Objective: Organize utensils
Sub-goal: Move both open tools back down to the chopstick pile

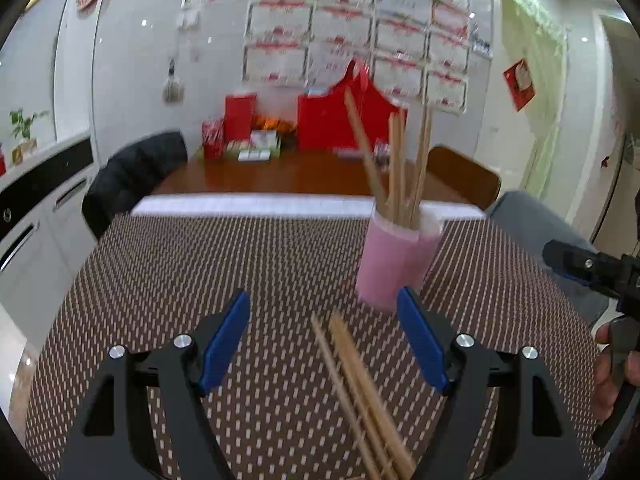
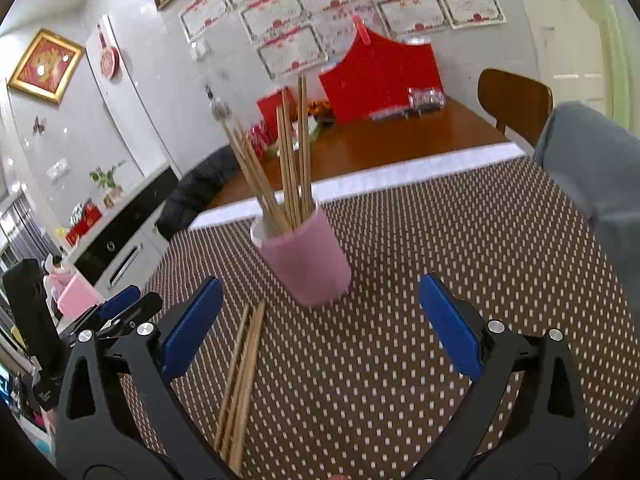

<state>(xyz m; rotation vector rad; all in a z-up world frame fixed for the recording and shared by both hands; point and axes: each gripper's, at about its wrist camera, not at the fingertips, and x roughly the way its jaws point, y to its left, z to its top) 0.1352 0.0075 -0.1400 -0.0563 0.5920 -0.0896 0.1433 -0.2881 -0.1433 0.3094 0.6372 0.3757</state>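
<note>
A bundle of wooden chopsticks [image 1: 362,396] lies loose on a brown dotted table mat [image 1: 200,280], just beside a pink cup [image 1: 394,260] in which more chopsticks [image 1: 396,168] stand. The left gripper [image 1: 324,340] hovers over the loose bundle, jaws open and holding nothing. The right gripper [image 2: 320,328], jaws spread wide and empty, faces the cup.

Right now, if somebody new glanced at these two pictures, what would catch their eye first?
Probably the pink cup standing on the brown dotted mat, bristling with upright wooden chopsticks. Next, the loose chopsticks lying flat on the mat just in front of the cup, between the open blue fingers of the left gripper. Behind, a red bag stands on the wooden table under a wall of certificates.
</note>
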